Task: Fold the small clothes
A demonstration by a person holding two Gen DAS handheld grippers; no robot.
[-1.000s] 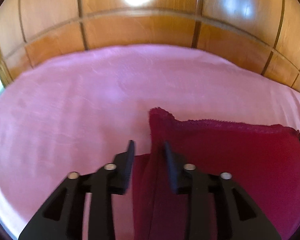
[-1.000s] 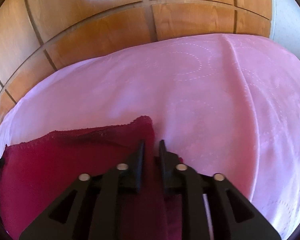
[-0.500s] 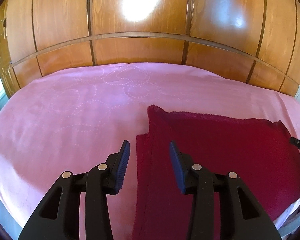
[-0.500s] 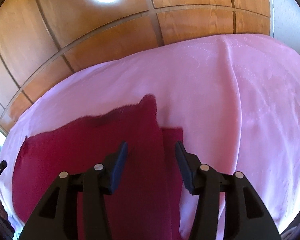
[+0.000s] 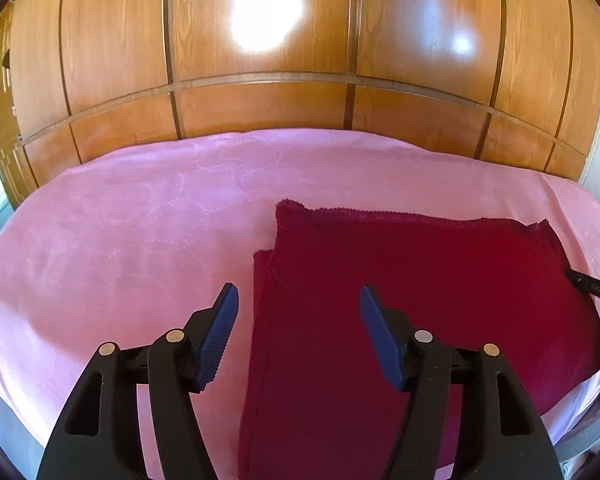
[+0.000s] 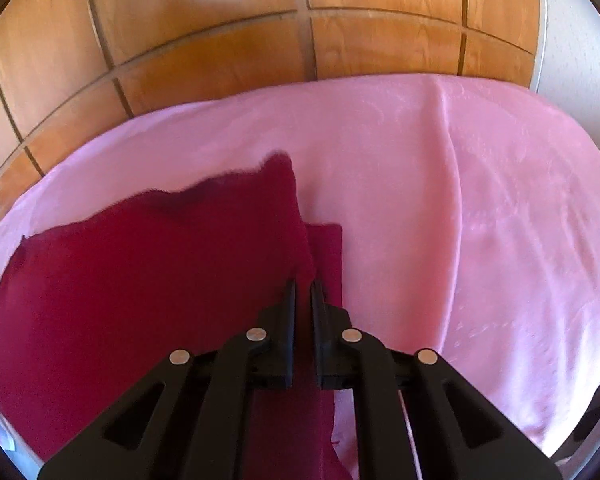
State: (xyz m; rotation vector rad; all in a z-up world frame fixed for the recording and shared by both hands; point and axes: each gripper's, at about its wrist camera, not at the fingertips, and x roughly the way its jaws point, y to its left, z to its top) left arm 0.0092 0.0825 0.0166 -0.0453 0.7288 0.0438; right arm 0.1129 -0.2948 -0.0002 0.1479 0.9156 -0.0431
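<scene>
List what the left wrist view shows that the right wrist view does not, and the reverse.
Only the left wrist view shows the left gripper, jaws wide apart above the red cloth, and the right gripper entering at the frame's right edge. Only the right wrist view shows the right gripper with jaws nearly together at the cloth's right edge, and a long crease in the pink bedspread. Both show the folded cloth, the bedspread and the wooden panelling.

left gripper (image 5: 299,334) jaws wide, right gripper (image 6: 304,288) nearly closed
</scene>
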